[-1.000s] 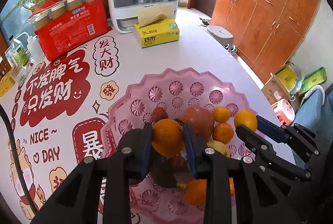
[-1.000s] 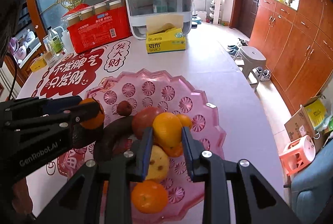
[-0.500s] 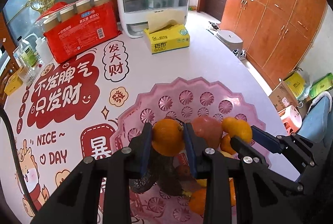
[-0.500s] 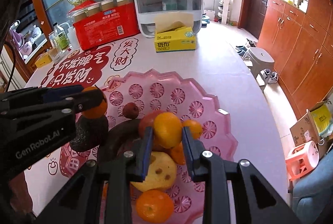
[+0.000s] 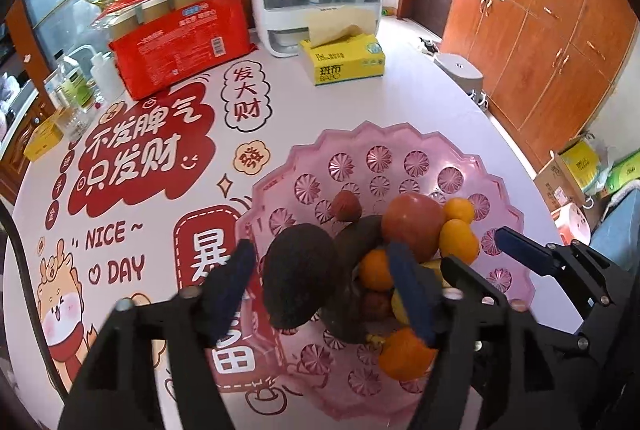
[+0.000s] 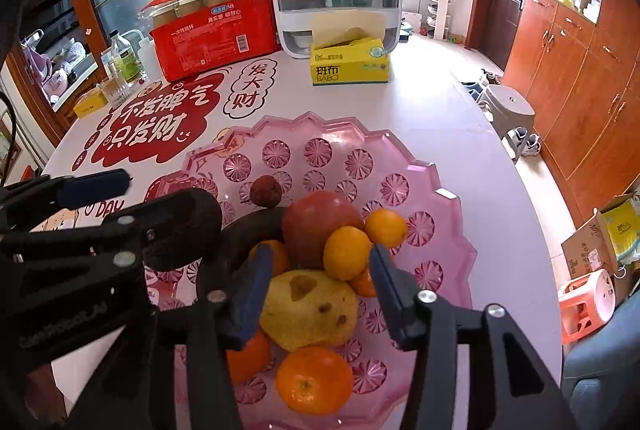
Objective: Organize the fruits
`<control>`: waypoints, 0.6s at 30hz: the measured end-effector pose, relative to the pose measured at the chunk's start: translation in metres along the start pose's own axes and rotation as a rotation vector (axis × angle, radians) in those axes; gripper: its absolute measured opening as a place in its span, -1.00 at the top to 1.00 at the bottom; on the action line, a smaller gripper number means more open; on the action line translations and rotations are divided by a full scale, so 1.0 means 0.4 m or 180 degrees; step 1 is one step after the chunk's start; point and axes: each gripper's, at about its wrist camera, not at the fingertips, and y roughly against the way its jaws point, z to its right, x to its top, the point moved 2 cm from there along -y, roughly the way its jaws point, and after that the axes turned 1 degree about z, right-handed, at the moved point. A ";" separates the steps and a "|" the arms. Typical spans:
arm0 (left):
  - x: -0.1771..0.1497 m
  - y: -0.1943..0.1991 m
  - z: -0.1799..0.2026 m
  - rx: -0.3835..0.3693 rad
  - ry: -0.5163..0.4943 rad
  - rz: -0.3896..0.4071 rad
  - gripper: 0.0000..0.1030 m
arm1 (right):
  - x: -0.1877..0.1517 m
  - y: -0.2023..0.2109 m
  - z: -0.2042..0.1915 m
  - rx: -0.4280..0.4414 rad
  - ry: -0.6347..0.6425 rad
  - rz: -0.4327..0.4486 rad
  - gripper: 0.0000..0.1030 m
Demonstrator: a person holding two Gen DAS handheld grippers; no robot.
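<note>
Now both your tongs, left (image 5: pixel 320 284) and right (image 6: pixel 318 288), are opening (oranges (image 6: pixel 347 253) released), fruit piled mid-frame in the pink bowl (image 6: pixel 448 198).

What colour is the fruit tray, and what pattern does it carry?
Translucent pink tray with moulded starburst rosettes; the right wrist view shows it best.

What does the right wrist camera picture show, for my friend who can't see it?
A pink plastic fruit bowl on a table holds a yellow pear, a red apple and several oranges. The right gripper hangs over the pile with its jaws opening and gripping nothing. The left gripper is at the left, by a dark avocado.
</note>
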 end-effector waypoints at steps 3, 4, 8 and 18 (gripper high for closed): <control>-0.014 0.022 -0.014 0.0071 0.0079 0.0052 -0.58 | -0.006 0.012 0.001 -0.0020 -0.0020 0.0022 -0.05; -0.017 0.027 -0.017 0.0092 0.0091 0.0059 -0.60 | -0.009 0.016 0.001 -0.0027 -0.0040 0.0021 -0.05; -0.035 0.056 -0.043 0.0239 0.0153 0.0098 -0.73 | -0.015 0.034 -0.006 -0.0060 -0.0087 0.0018 -0.05; -0.083 0.182 -0.130 0.0700 0.0315 0.0059 -0.85 | -0.026 0.118 -0.046 -0.0009 -0.0187 -0.0018 -0.05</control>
